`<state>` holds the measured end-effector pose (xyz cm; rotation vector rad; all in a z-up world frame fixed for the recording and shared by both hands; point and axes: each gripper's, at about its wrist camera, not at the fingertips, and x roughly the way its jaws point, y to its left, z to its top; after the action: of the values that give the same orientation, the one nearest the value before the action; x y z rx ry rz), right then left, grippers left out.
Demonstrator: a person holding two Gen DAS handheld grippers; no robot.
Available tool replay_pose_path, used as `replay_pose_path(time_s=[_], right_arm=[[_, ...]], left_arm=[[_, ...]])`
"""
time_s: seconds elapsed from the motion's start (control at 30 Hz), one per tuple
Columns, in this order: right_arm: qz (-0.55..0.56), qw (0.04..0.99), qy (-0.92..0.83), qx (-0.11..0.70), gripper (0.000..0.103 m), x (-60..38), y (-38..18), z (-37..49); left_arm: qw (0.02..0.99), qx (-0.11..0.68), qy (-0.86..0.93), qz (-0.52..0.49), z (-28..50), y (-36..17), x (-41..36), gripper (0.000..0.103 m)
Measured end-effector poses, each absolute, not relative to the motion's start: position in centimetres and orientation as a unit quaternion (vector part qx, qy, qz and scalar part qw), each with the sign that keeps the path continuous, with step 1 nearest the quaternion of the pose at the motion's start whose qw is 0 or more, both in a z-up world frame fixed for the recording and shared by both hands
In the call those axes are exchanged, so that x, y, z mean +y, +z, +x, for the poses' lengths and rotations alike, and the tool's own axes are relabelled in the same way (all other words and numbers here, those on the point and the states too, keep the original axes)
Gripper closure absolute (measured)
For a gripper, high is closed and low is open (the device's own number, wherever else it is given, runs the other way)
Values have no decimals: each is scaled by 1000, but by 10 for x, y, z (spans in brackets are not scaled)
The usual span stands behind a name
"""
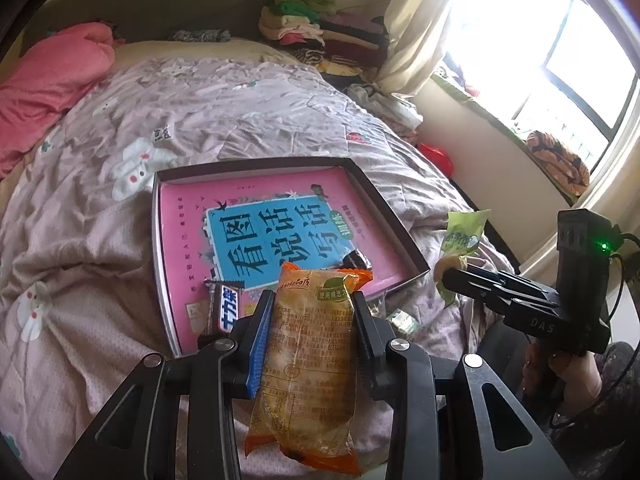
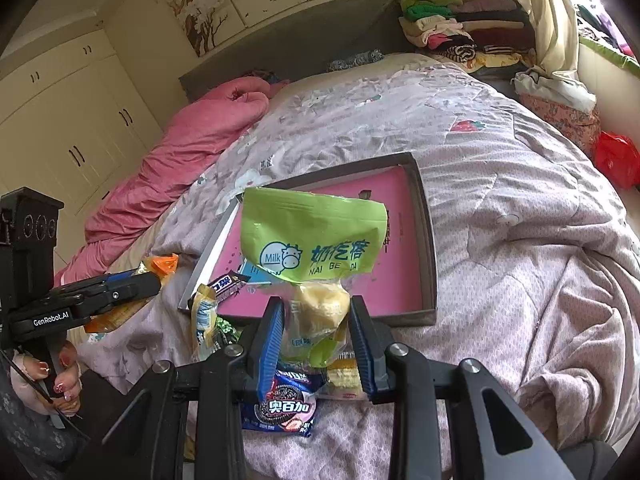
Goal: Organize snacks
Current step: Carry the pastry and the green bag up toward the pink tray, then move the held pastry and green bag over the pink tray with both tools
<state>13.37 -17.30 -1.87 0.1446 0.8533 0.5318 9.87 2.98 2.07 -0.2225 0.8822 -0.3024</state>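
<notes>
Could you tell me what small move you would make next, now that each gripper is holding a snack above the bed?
I would probably carry the left gripper forward over the shallow box and let go of its orange-ended packet there. The packet is clamped between the pads just short of the box's near edge, a chocolate bar already lies inside, and the right gripper holds the green packet off to the side.

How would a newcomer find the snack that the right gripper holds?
On the bed lies a shallow box. Just before its near edge, the right gripper pinches a green packet. Only it bears a cartoon cow and the word Milk.
</notes>
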Motion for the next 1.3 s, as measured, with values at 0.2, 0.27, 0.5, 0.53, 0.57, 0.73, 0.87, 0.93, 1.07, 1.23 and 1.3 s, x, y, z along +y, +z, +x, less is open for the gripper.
replay_pose_path(time_s=[0.2, 0.27, 0.5, 0.53, 0.57, 0.73, 0.87, 0.93, 1.07, 1.23, 1.3], right_arm=[[68, 875, 258, 405, 70, -170, -17, 138], [68, 874, 258, 405, 70, -169, -16, 140], [66, 874, 258, 406, 70, -167, -14, 148], [66, 874, 259, 405, 70, -166, -13, 149], [65, 874, 259, 405, 70, -166, -13, 150], [56, 876, 262, 401, 70, -160, -9, 155], [52, 877, 264, 398, 70, -156, -7, 159], [52, 877, 264, 398, 70, -155, -7, 161], [53, 877, 265, 398, 70, -154, -7, 164], [55, 878, 261, 398, 70, -155, -8, 167], [55, 878, 259, 398, 70, -155, -9, 169]], left_arm=[[888, 424, -146, -103, 106, 23, 26, 65], [887, 426, -147, -101, 109, 23, 24, 65], [890, 420, -147, -95, 120, 26, 19, 65], [891, 420, -147, -94, 121, 26, 19, 65], [891, 419, -147, -93, 122, 27, 18, 65], [891, 419, -146, -94, 128, 27, 15, 65], [890, 421, -144, -100, 132, 24, 15, 65], [889, 423, -141, -104, 134, 23, 17, 65], [889, 424, -137, -109, 140, 20, 18, 65], [888, 427, -131, -108, 150, 16, 16, 65], [887, 428, -130, -112, 152, 14, 16, 65]])
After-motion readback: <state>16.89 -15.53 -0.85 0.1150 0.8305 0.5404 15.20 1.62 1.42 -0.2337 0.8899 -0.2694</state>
